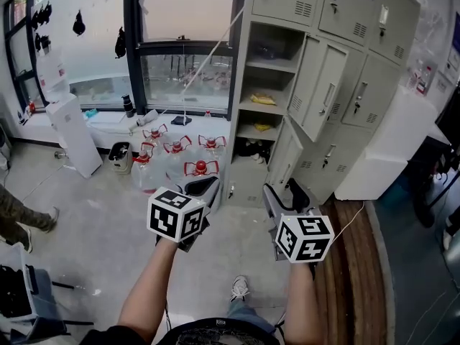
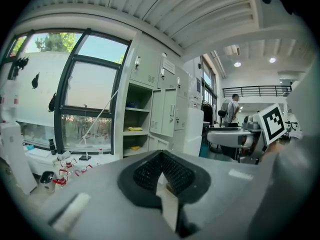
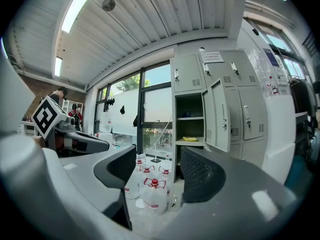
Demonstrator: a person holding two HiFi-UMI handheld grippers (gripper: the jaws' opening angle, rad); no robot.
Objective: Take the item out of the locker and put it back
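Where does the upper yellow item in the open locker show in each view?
Head view: upper yellow item at upper centre, in the open locker.
Left gripper view: left of centre.
Right gripper view: right of centre.
Shared landmark: red-capped bottles on the floor beside it.

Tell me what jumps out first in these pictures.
The grey locker bank at upper right, with several doors swung open and a yellow item inside. Left of it stands a cluster of red-capped water jugs. In the foreground, the left gripper is shut and the right gripper open, both empty.
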